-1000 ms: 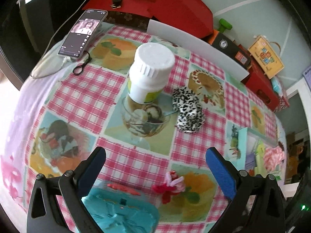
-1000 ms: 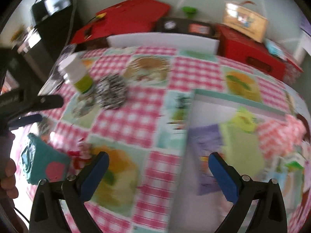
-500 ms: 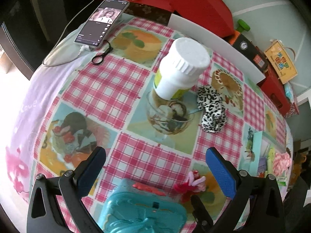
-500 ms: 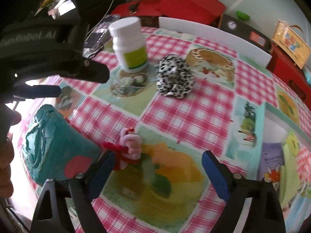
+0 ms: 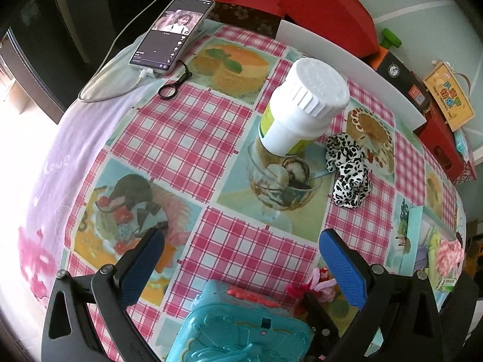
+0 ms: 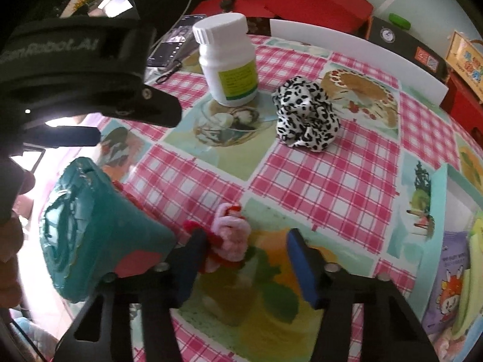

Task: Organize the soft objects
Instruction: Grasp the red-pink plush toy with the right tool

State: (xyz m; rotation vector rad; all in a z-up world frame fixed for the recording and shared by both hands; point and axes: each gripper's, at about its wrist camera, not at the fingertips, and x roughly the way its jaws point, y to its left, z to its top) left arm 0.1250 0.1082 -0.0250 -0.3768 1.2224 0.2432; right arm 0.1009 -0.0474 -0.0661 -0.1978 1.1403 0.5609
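Observation:
A small pink and red fuzzy flower (image 6: 228, 235) lies on the checked tablecloth (image 6: 332, 181) between the jaws of my right gripper (image 6: 246, 255), which is open and partly closed around it. The flower also shows in the left wrist view (image 5: 315, 283). A black-and-white leopard scrunchie (image 6: 305, 119) (image 5: 348, 172) lies further back, beside a white pill bottle (image 6: 229, 60) (image 5: 299, 105). My left gripper (image 5: 238, 259) is open above a teal box (image 5: 241, 328) (image 6: 90, 235) and holds nothing.
A phone (image 5: 175, 33) with a cable and a black ring lies at the far left. Red boxes (image 5: 302, 3) and a white board (image 5: 347, 66) line the back. An open tray with a pink scrunchie (image 5: 449, 256) and packets stands at the right.
My right gripper has swung left and down to the fuzzy flower, and its jaws have narrowed around it. My left gripper has drawn back and risen a little over the teal box.

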